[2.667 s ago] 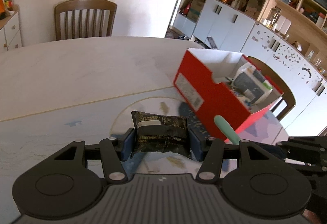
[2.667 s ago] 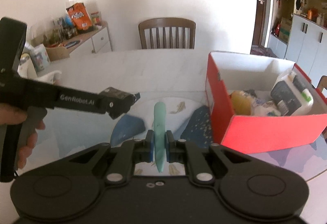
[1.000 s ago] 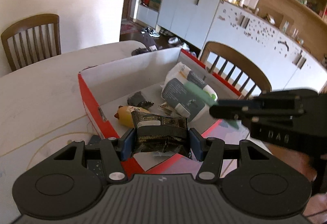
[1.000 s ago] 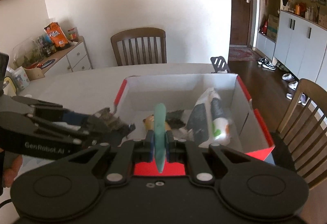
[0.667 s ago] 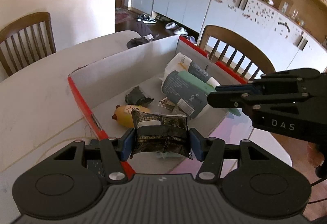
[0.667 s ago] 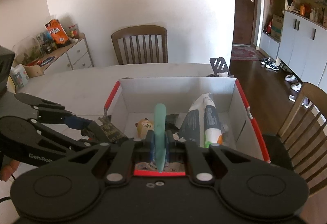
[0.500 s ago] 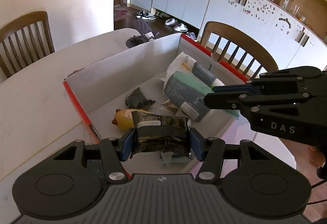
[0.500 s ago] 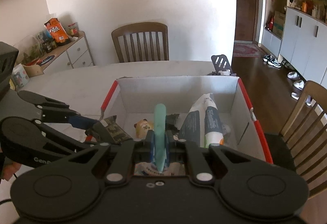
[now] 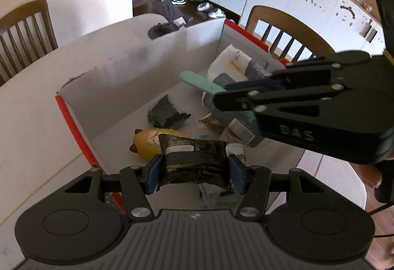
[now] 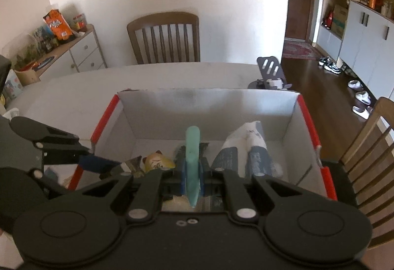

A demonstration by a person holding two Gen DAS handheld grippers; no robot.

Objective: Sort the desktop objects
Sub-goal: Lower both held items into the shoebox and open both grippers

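- Fingers of the left gripper are pressing on both ends of a dark snack packet, partly spread to fit its width; the packet is hanging over the near end of the red box.
- Fingers of the right gripper are pinched almost fully together on a thin mint-green stick, which is pointing up and away from them over the middle of the box.
- White print is covering the packet's face around a pale label patch, too small to read.
- Raised letters "DAS" are showing on the right gripper's black body in the left wrist view, slightly blurred.
- Inside the box, a grey and white wipes pack is lying at the right, with writing on it that cannot be read.
- Beside it, a small slip is showing the letters "USH", the rest being hidden.
- A yellow toy and a crumpled dark wrapper are lying at the near left of the box floor.
- The box is sitting on the pale bench, with wooden chairs standing around it.
- An orange snack bag is standing on a far sideboard, its print unreadable.
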